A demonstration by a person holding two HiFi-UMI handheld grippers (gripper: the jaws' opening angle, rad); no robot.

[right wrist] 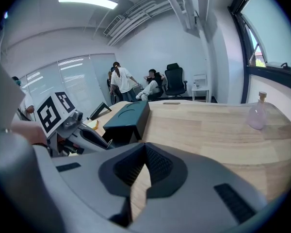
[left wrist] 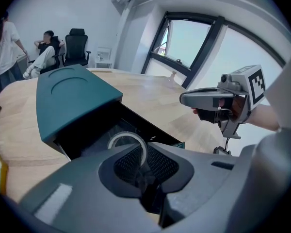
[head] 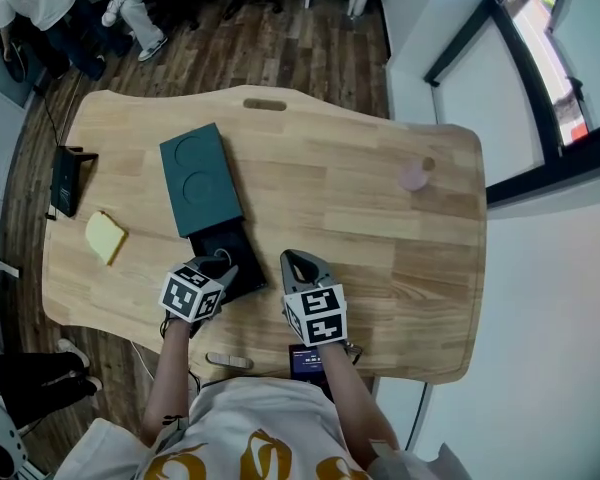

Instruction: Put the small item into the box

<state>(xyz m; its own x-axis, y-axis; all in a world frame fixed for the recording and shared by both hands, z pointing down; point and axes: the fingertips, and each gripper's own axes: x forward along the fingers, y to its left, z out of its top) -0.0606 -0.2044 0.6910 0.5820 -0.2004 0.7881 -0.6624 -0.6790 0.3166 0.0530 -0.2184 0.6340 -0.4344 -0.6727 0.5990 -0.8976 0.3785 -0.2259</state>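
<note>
Head view: teal box (head: 198, 180) on counter (head: 380, 218), dark tray (head: 230, 253) slid out toward near edge. Left claw (head: 223, 265) over tray. Right claw (head: 302, 266) just beside, above bare wood.

Left gripper view: left claw clamped on wall of thin pale ring (left wrist: 129, 141), upright above open tray. Judged light, smooth, thin-walled; likely to pivot or slip. Grip across wall adequate; avoid squeezing harder.

Right gripper view: right claw tips together, nothing between.
</note>
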